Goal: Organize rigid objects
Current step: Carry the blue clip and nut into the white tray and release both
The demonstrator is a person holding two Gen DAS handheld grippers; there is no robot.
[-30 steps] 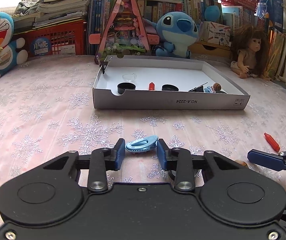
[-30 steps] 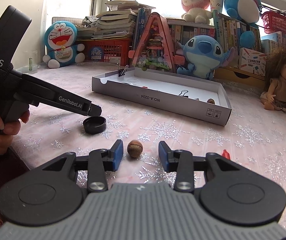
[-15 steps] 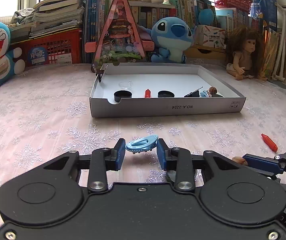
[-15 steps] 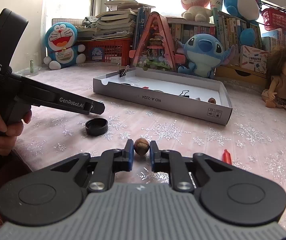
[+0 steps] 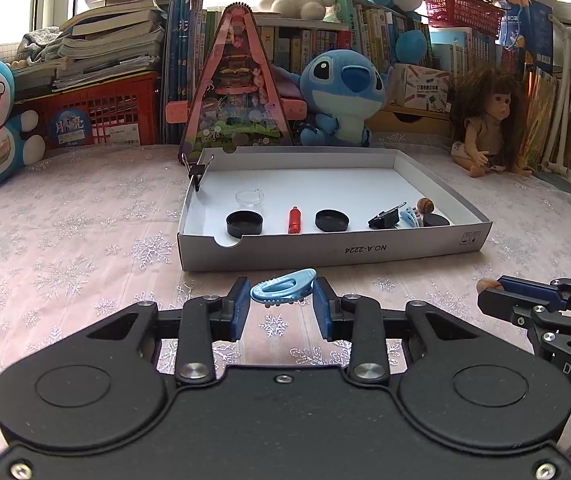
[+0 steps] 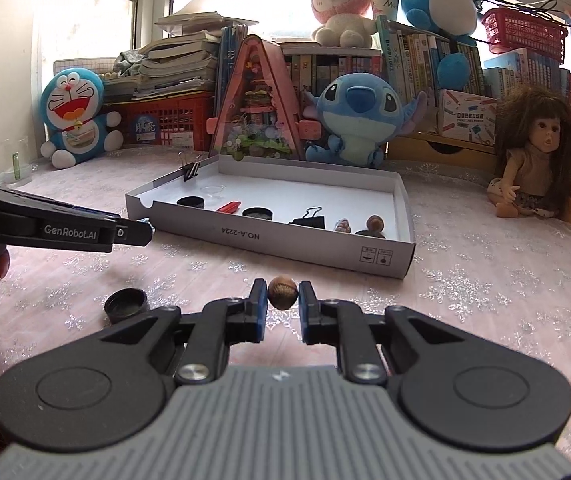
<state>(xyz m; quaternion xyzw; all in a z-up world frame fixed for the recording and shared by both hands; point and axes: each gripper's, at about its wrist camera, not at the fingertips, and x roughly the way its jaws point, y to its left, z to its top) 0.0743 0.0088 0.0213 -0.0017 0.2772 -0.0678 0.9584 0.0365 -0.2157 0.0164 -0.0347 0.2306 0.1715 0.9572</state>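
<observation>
My left gripper (image 5: pixel 281 306) is shut on a light blue plastic clip (image 5: pixel 283 287) and holds it above the cloth, just in front of the white cardboard tray (image 5: pixel 325 250). My right gripper (image 6: pixel 282 308) is shut on a brown walnut (image 6: pixel 282 298), lifted off the cloth near the tray's front wall (image 6: pixel 285 240). The walnut also shows at the right gripper's tip in the left wrist view (image 5: pixel 487 283). The tray holds black caps (image 5: pixel 244 223), a red piece (image 5: pixel 294 220), a binder clip (image 5: pixel 385 218), another walnut (image 5: pixel 425 204) and a clear lid.
A black cap (image 6: pixel 125 305) lies on the snowflake cloth left of my right gripper. A binder clip (image 6: pixel 190 170) is clipped to the tray's far left corner. Plush toys, a doll (image 6: pixel 537 160), a triangular pink toy house and books line the back.
My right gripper closed on the walnut and lifted it toward the tray. My left gripper rose and moved closer to the tray with the blue clip.
</observation>
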